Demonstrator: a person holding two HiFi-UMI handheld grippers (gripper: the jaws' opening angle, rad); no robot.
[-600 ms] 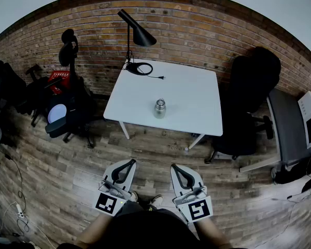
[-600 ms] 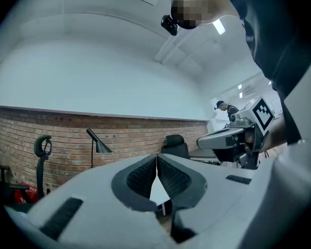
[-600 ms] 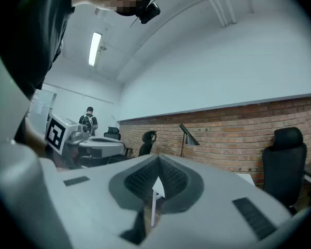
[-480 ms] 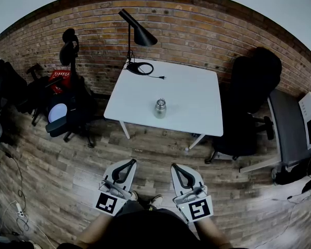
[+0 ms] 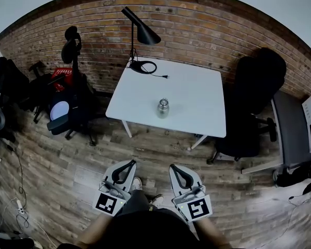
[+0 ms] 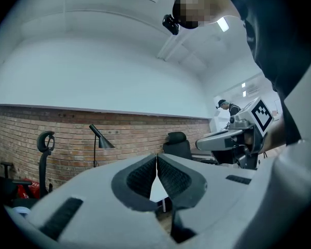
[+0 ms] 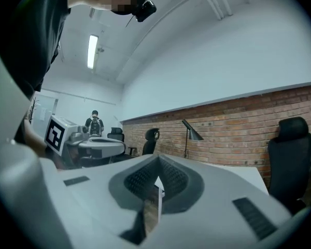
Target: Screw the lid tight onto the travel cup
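Down by my knees, my left gripper (image 5: pixel 130 163) and right gripper (image 5: pixel 173 167) point level, jaws pressed together, nothing between them; out ahead the travel cup (image 5: pixel 163 108) stands upright on the white table (image 5: pixel 197 95), well apart from both

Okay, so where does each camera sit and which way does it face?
Head view: on the head, looking steeply down at the white table and travel cup; left gripper, right gripper and forearms show.
Left gripper view: on that gripper, level toward the brick wall; own shut jaws.
Right gripper view: likewise, own shut jaws.
Shared: all show the lamp.
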